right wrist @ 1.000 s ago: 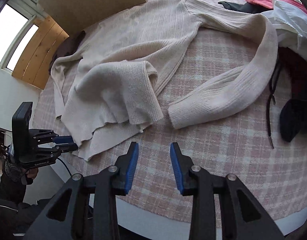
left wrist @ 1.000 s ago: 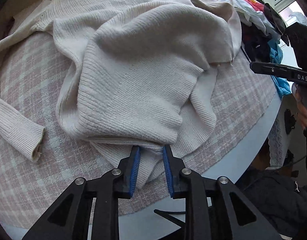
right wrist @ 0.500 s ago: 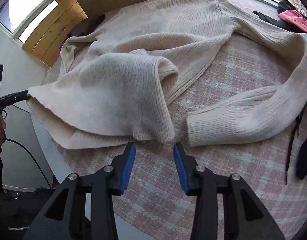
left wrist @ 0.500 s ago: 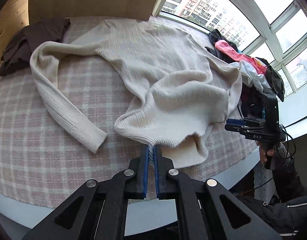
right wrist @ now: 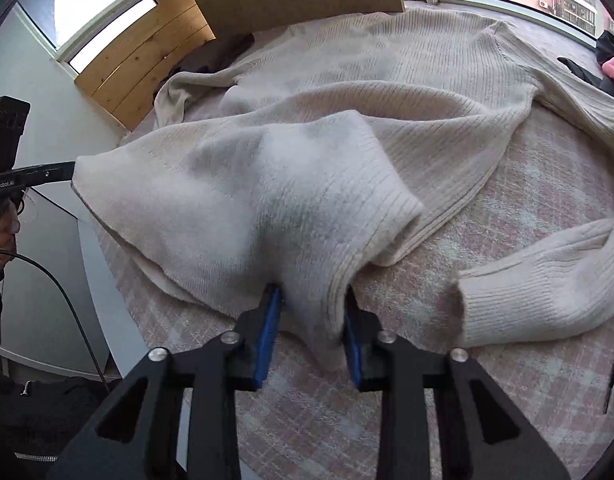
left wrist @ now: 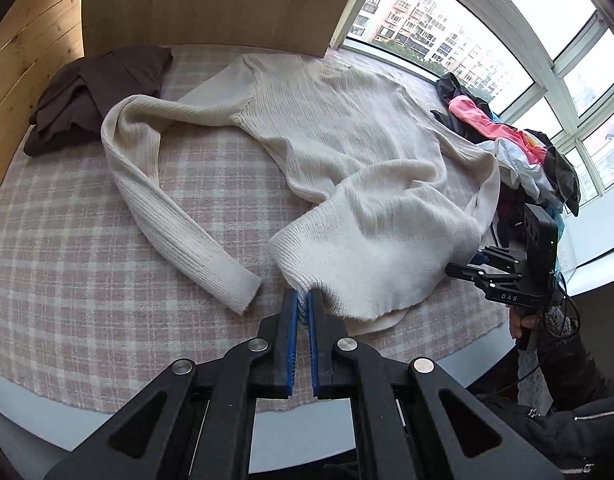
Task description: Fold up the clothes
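Closing right tongs [right wrist: 309,320] around sweater [right wrist: 307,184]

"DAS" on right gripper [left wrist: 465,268] body; "GenRobot.AI" on left gripper [right wrist: 69,170] arm

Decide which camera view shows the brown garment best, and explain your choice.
The left wrist view: the brown garment lies in full sight, crumpled beyond the cream sweater. The right wrist view shows only a dark strip of it behind the sweater's far sleeve.
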The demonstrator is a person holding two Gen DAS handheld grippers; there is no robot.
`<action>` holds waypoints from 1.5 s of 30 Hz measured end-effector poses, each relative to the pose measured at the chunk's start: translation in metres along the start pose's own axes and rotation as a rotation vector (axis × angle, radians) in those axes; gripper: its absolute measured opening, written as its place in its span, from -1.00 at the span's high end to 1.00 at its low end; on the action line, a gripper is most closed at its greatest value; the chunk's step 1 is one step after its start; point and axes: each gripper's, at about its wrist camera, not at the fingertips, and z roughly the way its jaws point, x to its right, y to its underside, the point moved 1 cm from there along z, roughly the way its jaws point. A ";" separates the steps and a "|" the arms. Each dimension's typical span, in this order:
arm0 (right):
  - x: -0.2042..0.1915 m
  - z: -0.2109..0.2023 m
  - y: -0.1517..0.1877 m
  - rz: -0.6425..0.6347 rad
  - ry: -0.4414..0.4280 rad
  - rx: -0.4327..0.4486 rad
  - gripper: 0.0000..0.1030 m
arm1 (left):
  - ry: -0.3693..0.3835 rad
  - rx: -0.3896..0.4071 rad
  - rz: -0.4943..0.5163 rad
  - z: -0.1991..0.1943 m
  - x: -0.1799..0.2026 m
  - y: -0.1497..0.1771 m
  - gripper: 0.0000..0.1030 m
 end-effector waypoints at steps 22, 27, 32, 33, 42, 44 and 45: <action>0.127 -0.144 0.027 0.433 0.284 0.029 0.23 | 0.085 -0.203 0.145 0.052 0.011 0.004 0.95; 0.158 -0.107 0.006 0.587 0.206 0.073 0.23 | 0.127 -0.247 0.154 0.089 0.027 -0.006 0.94; 0.157 -0.074 -0.005 0.543 0.261 0.007 0.24 | 0.127 -0.249 0.197 0.089 0.039 -0.005 0.94; 0.153 -0.073 -0.007 0.511 0.264 0.013 0.41 | 0.118 -0.246 0.196 0.089 0.038 -0.006 0.94; 0.164 -0.149 -0.013 0.303 0.850 0.028 0.80 | 0.117 -0.264 0.176 0.097 0.030 0.000 0.94; 0.168 -0.167 -0.011 0.367 0.838 0.050 0.72 | 0.123 -0.271 0.174 0.101 0.031 0.002 0.94; 0.169 -0.175 -0.009 0.403 0.821 0.062 0.55 | 0.126 -0.275 0.173 0.103 0.031 0.003 0.94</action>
